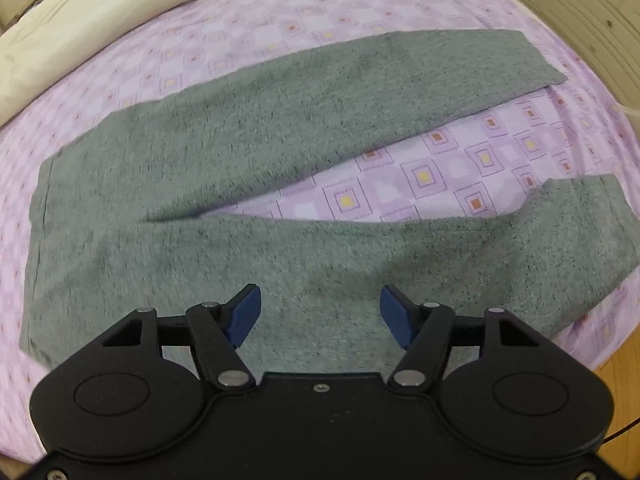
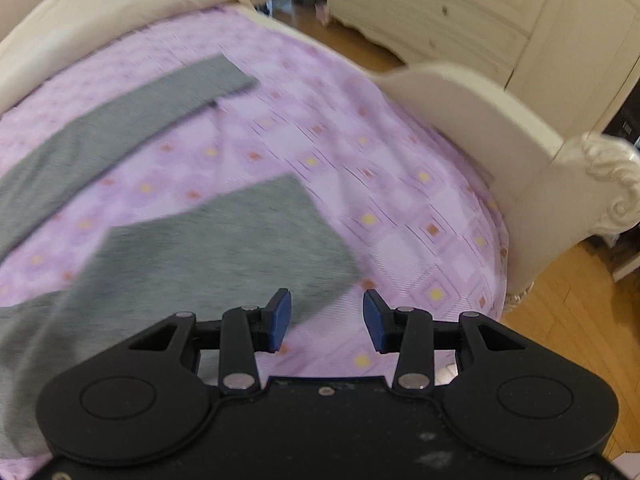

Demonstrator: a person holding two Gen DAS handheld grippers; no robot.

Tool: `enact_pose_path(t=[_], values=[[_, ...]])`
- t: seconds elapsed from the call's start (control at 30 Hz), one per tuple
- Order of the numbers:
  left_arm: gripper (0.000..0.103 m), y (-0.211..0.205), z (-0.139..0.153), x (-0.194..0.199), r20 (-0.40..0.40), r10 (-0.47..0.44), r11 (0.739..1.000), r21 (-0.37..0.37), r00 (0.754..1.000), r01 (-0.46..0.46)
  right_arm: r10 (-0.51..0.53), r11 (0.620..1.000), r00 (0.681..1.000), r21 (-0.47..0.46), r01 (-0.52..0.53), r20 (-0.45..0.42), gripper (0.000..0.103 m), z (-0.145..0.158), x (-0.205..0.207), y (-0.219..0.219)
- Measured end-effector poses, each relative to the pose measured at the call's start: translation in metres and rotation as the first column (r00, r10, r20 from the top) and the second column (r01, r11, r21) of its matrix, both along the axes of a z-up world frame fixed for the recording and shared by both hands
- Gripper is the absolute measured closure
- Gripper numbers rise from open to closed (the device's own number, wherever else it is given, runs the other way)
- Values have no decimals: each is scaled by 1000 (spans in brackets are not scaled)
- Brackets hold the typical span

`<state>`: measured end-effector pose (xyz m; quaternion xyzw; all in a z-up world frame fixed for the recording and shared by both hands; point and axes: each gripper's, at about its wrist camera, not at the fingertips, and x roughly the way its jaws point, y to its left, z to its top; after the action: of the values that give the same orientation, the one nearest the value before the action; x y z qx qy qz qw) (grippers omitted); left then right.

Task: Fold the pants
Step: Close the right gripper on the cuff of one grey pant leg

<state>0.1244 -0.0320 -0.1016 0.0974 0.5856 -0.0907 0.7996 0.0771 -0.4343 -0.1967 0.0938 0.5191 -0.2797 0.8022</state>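
Grey pants (image 1: 248, 140) lie flat on the pink patterned bed sheet (image 1: 440, 160), waistband at the left, the two legs spread apart toward the right. My left gripper (image 1: 320, 312) hovers over the near leg's thigh; its blue pads are wide apart with nothing between them. In the right wrist view the near leg's cuff (image 2: 256, 232) lies just ahead and left of my right gripper (image 2: 326, 318), which stands open over the sheet (image 2: 400, 200) by the cuff's corner. The far leg (image 2: 120, 120) runs across the upper left.
A cream blanket (image 1: 60, 20) lies along the far side of the bed. A white carved footboard (image 2: 500, 128) bounds the bed at the right, with wooden floor (image 2: 568, 340) and a white wardrobe (image 2: 460, 8) beyond.
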Motion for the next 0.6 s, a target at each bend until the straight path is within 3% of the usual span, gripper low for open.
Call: enact_pose_path(t=[0.2,0.43,0.47,0.5,0.53,0.6], values=[[35,-28,-6,-12,-28,41,999,13,999,-41,41,992,999,122,-39,-11,60,-40,20,-36],[35,-58,-11,-15,-21,27,998,50,999,-26,93,986,996,141,-93,5,57,-60,53,-46],[35,-61,-11,-15,-17,27,998,50,999,-26,90,983,996,159,-88,-3,61,-59,54,-50],[35,-63,-11,-15,-13,27,998,50,1000,-26,100,981,995,170,-97,-3,71,-56,55,-53],[35,-65,-11,-14,-8,27,998,48,1000,-27,114,977,993,183,-112,-4,96,-52,55,-55],[35,-68,-10,-13,-2,26,999,40,1000,-26,120,974,993,197,-116,-9,95,-35,49,-57]])
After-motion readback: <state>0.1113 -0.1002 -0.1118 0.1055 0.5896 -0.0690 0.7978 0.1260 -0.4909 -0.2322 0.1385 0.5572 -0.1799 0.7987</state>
